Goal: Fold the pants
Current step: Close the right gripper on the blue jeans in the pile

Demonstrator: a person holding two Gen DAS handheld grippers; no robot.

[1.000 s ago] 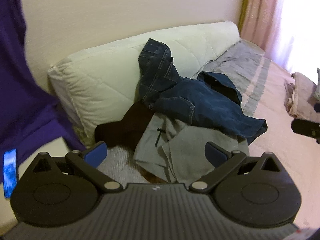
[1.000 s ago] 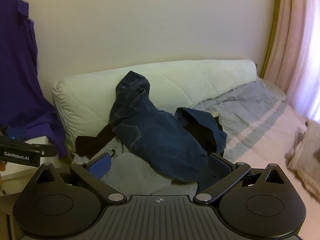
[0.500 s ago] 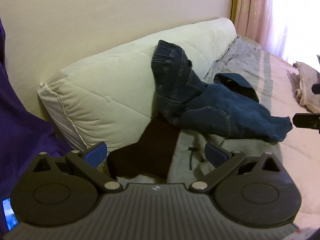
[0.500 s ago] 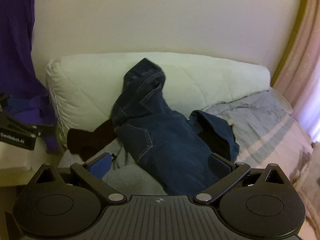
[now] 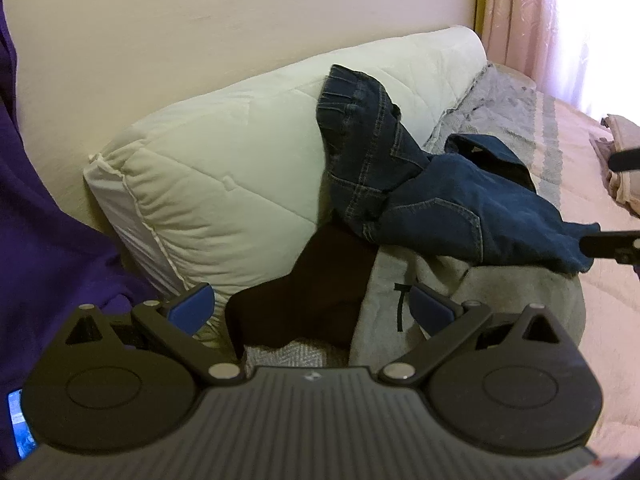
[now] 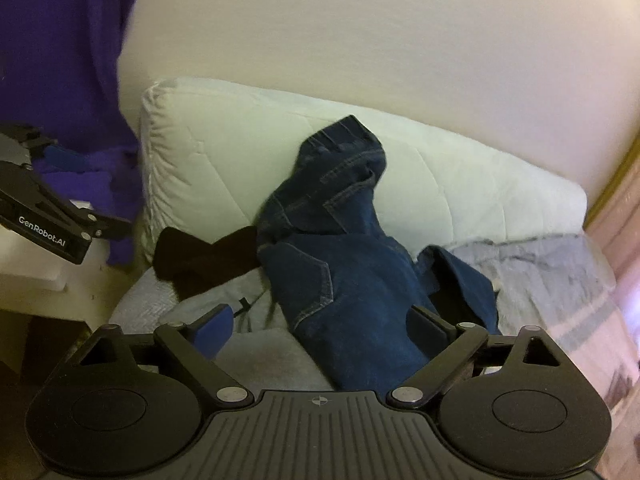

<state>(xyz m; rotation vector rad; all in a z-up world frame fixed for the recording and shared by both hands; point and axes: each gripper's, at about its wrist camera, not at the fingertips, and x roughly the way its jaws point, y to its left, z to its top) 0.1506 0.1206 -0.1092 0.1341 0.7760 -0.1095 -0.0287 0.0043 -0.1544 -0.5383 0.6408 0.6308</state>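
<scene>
Crumpled dark blue jeans point(image 5: 440, 200) point(image 6: 344, 280) lie on the bed, one end propped up against a cream quilted cushion point(image 5: 224, 176) point(image 6: 440, 184). Under them lie grey pants point(image 5: 460, 308) point(image 6: 264, 360) and a black garment point(image 5: 304, 300) point(image 6: 200, 264). My left gripper point(image 5: 310, 308) is open above the black garment, holding nothing. My right gripper point(image 6: 324, 326) is open over the lower part of the jeans, holding nothing. The left gripper's body point(image 6: 44, 220) shows at the left edge of the right wrist view.
A purple garment point(image 5: 36, 240) point(image 6: 72, 60) hangs at the left by the wall. The bed has a grey and pink striped blanket point(image 5: 552, 136) point(image 6: 560, 280). Folded beige clothes point(image 5: 620, 168) lie at the far right. Pink curtains point(image 5: 540, 20) hang behind the bed.
Both grippers have swung left and moved closer to the clothes pile. The jeans now sit larger and more to the right in the left wrist view. Both stayed open.
</scene>
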